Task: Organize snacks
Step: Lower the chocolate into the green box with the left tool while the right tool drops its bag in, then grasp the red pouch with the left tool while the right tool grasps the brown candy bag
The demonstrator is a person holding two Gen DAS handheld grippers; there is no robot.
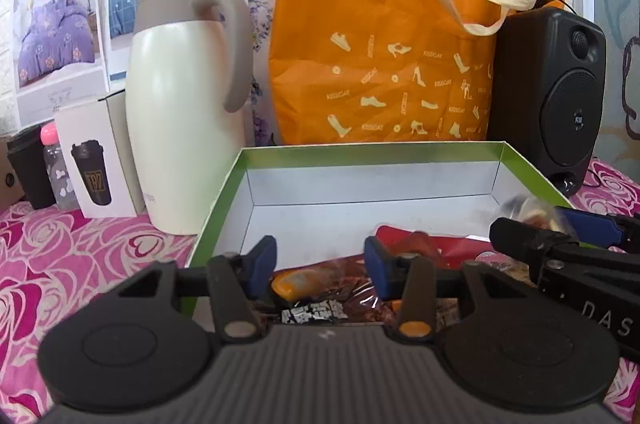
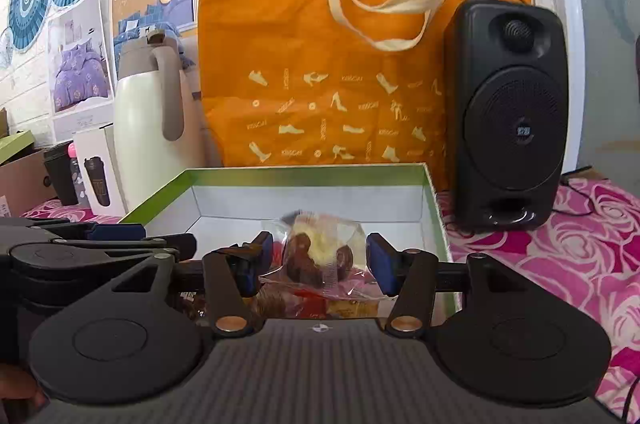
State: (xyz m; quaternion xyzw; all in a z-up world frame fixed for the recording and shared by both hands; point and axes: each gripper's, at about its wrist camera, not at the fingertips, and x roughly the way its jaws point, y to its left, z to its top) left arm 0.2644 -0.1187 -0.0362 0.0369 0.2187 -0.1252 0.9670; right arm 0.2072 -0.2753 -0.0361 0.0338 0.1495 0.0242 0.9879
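Over box (image 2: 430, 192) | right gripper (image 2: 320, 264) jaws wide, clear snack bag (image 2: 320, 252) between

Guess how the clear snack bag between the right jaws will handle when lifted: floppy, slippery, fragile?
Probably floppy: the clear bag is thin crinkled film, loose around its lumpy contents. Likely slippery, since the glossy film shows glare. The brown and cream pieces inside look like pastry or chocolate, so a hard squeeze could crush them. It looks light for its size.
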